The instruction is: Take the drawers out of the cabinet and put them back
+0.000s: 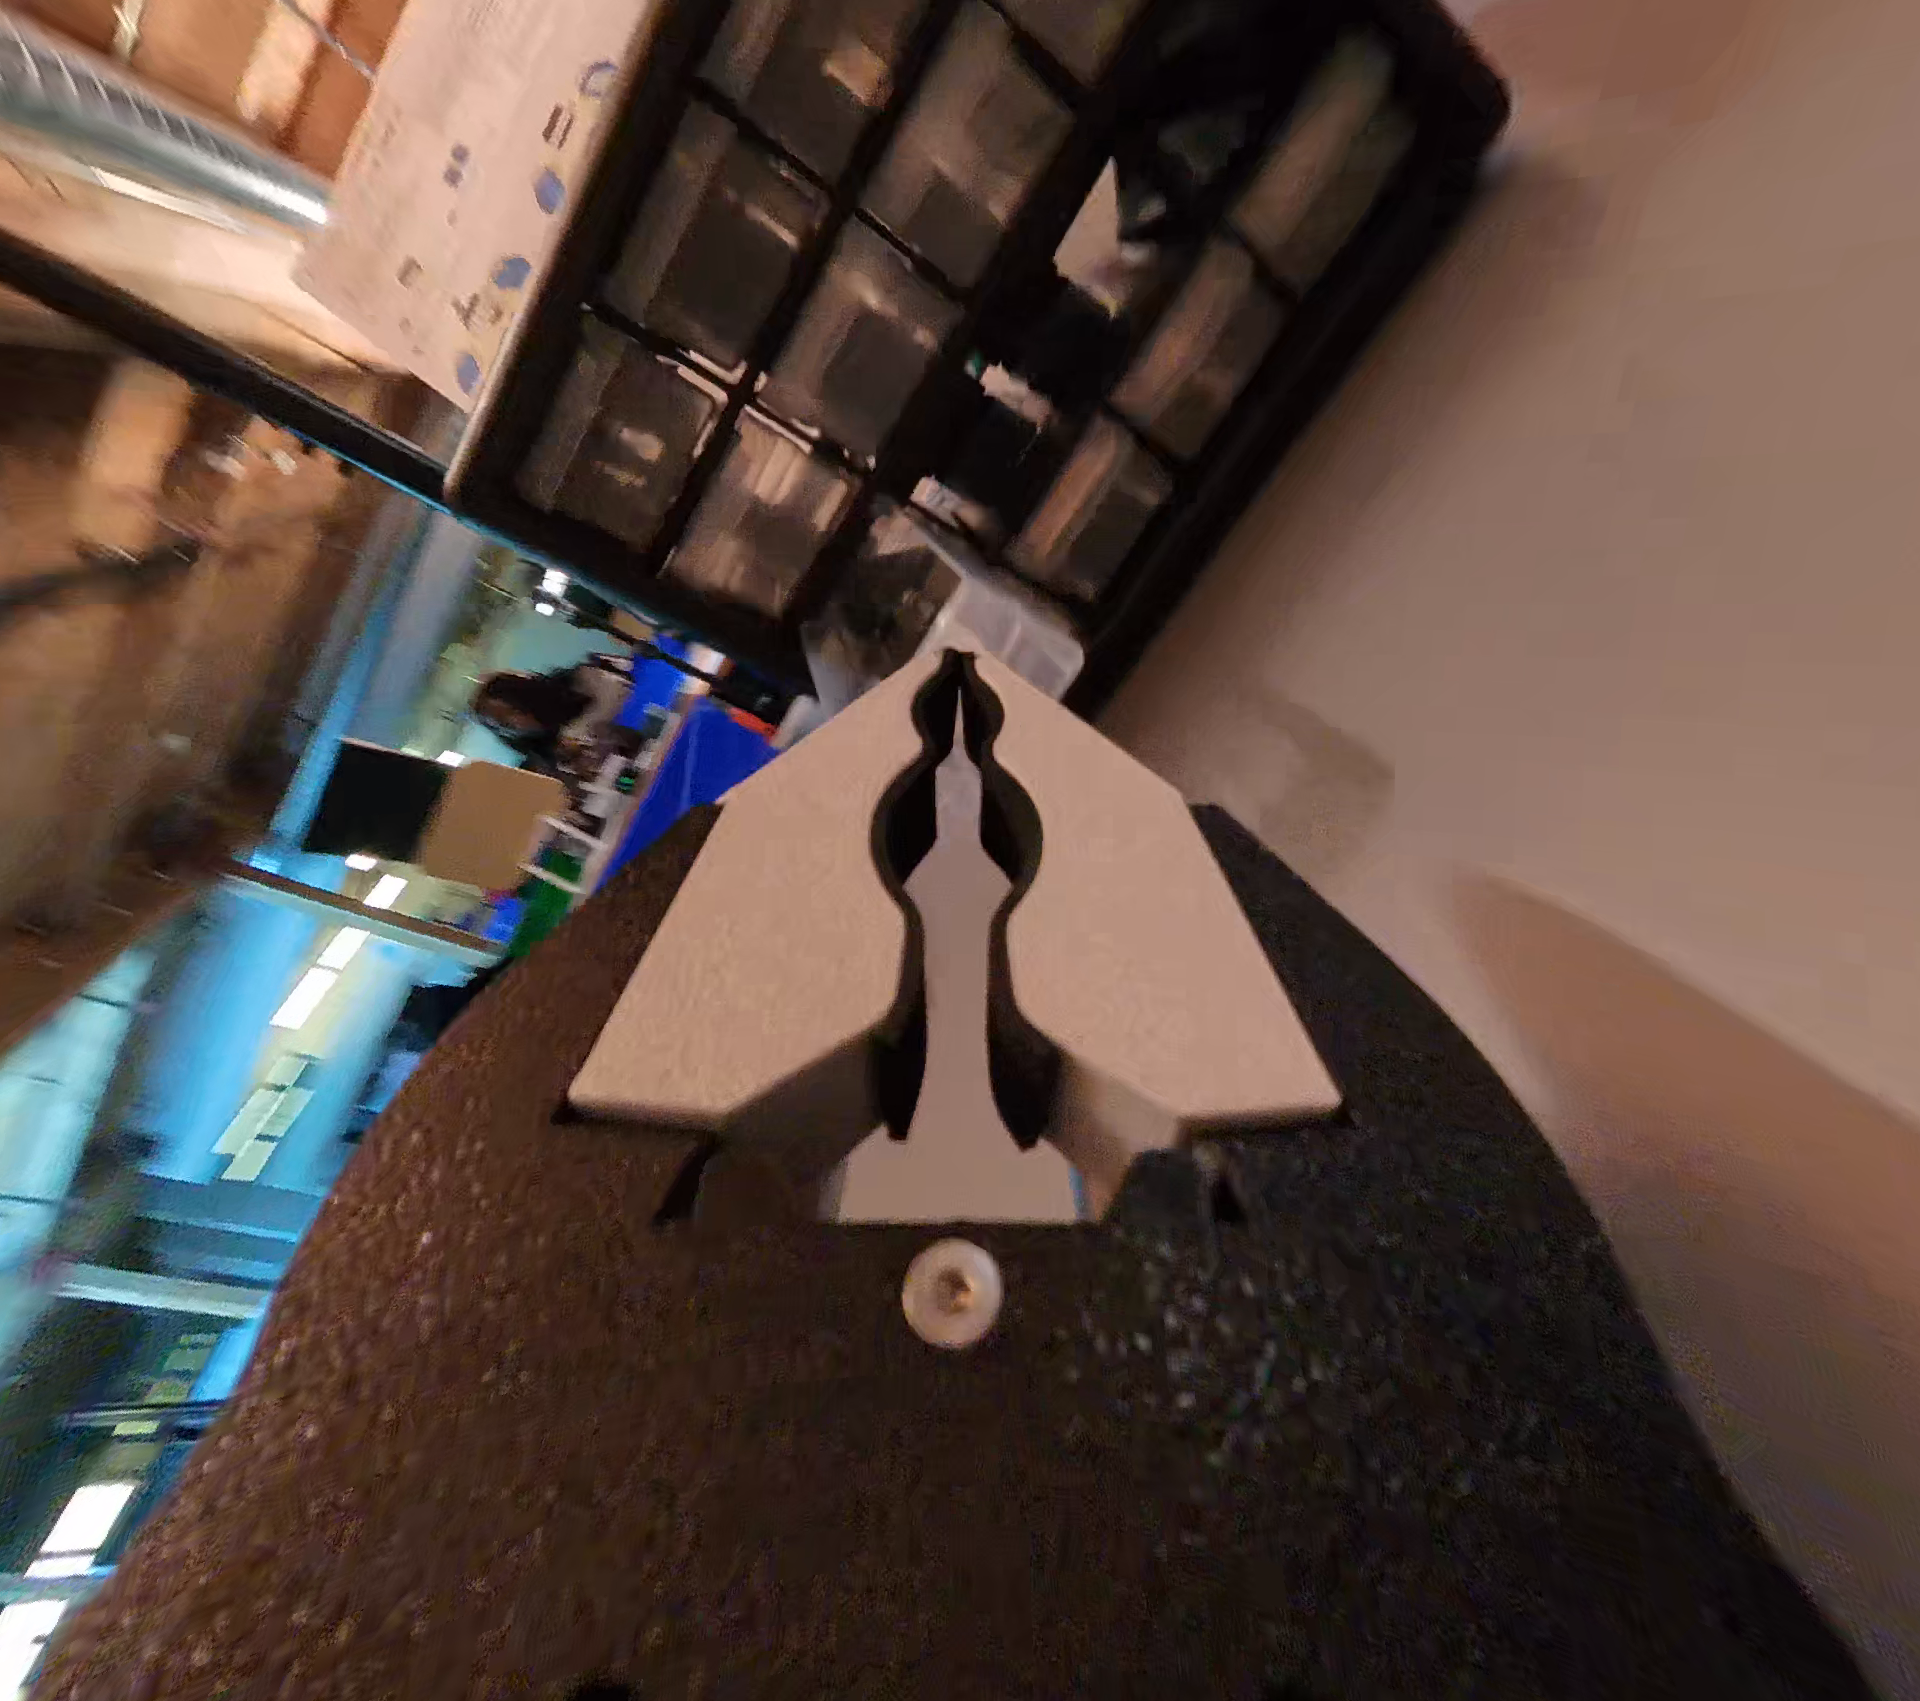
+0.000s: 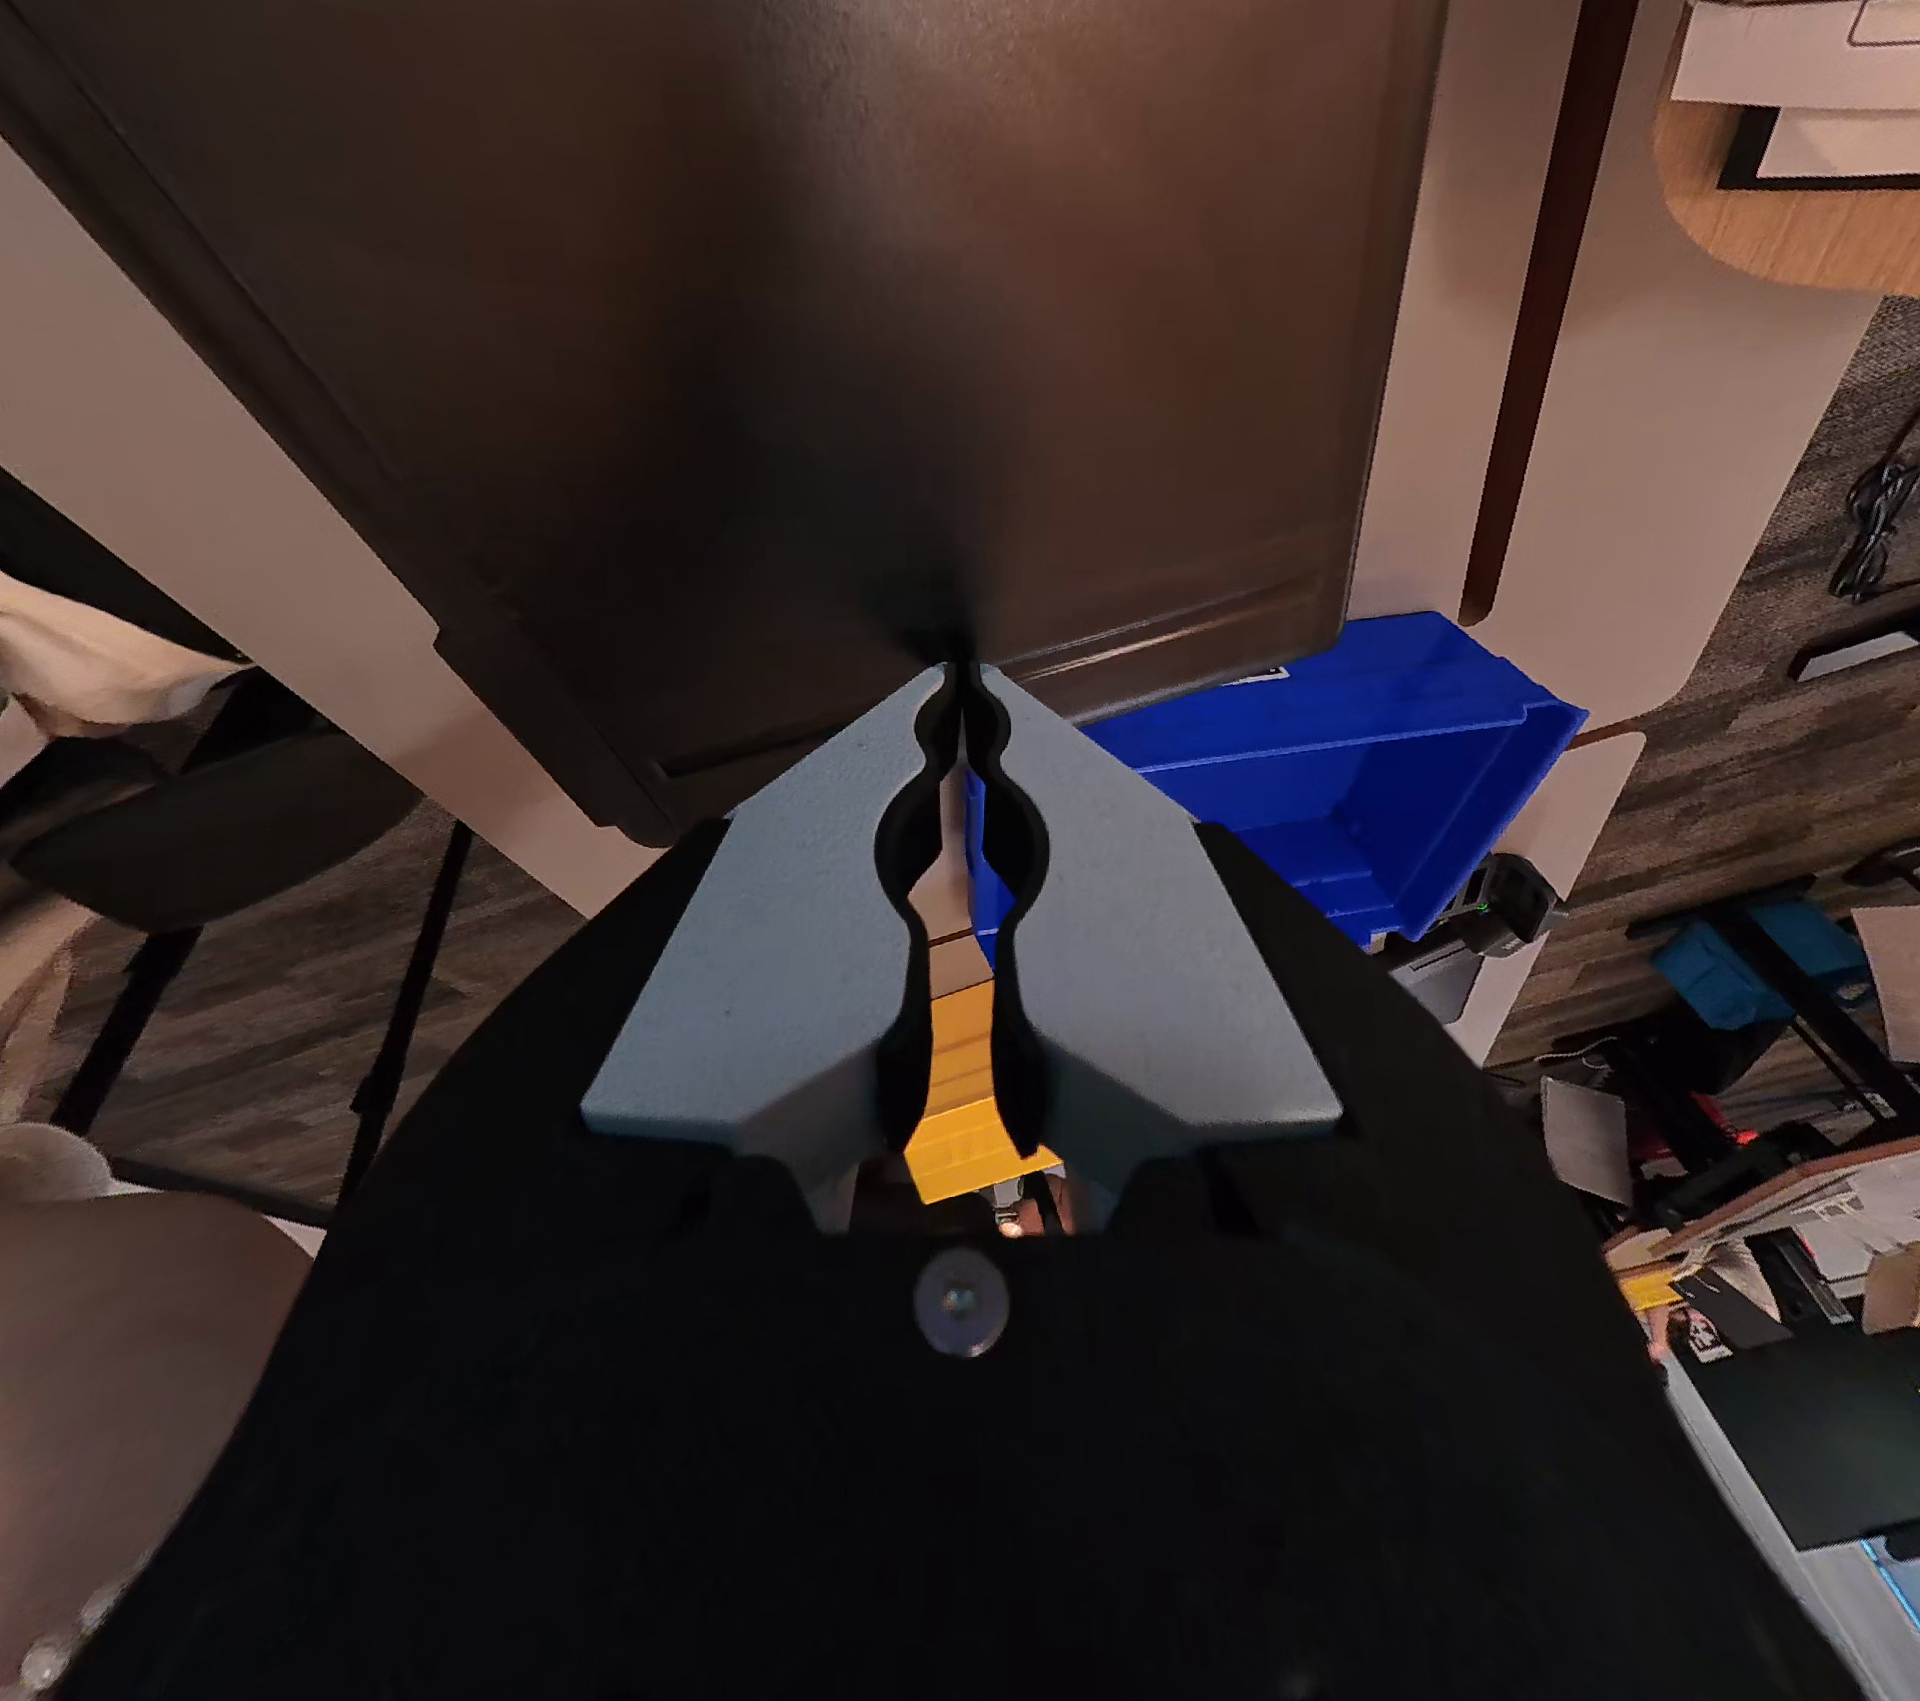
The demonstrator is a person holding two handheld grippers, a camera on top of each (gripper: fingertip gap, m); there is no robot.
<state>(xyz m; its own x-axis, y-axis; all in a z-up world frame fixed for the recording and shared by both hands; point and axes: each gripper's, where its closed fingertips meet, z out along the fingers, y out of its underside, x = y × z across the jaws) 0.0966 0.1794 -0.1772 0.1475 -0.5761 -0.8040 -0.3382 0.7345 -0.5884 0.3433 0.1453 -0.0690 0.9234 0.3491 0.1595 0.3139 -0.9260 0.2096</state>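
Observation:
In the left wrist view, which is rolled and blurred, the black cabinet [image 1: 1455, 93] stands on a beige table [image 1: 1610, 612] with several translucent drawers [image 1: 831, 20] in its grid. One column shows dark open slots [image 1: 1101, 249]. A clear drawer [image 1: 1013, 628] sticks out at the cabinet's near end. My left gripper [image 1: 961, 664] is shut with its tips just in front of that drawer; I cannot tell whether they touch it. In the right wrist view, my right gripper [image 2: 961, 675] is shut, its tips against a flat black panel of the cabinet [image 2: 831, 197].
A cardboard box [image 1: 478, 134] stands against the cabinet's far side. A blue bin [image 2: 1351, 778] sits just past the cabinet's edge, and something yellow [image 2: 961, 1101] shows below my right fingers. A person [image 1: 530, 706] is far in the background. Clutter lies on the floor at the right [image 2: 1766, 976].

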